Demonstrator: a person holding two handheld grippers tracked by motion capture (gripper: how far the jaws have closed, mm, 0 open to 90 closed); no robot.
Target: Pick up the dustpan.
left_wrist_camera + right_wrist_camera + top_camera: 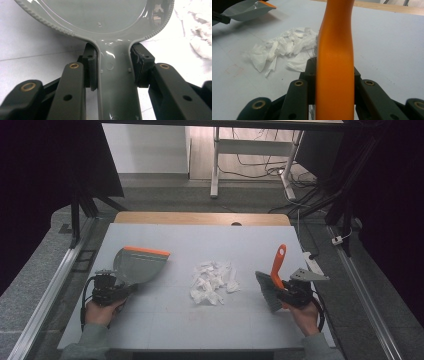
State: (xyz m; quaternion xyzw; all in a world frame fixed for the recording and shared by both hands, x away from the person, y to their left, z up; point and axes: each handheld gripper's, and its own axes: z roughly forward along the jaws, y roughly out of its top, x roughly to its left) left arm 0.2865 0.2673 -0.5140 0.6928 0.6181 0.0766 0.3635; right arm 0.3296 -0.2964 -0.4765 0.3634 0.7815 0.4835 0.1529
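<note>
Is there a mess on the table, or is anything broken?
Yes, a mess: a heap of torn white paper scraps lies loose in the middle of the table. The left gripper holds a grey dustpan and the right gripper holds an orange-handled brush, one on each side of it. Nothing looks broken.

I see a glossy grey plastic dustpan (100, 17), a smooth orange plastic brush handle (335, 57), crumpled white paper scraps (212, 282) and a matt pale table (200, 240) with wooden edge.
</note>
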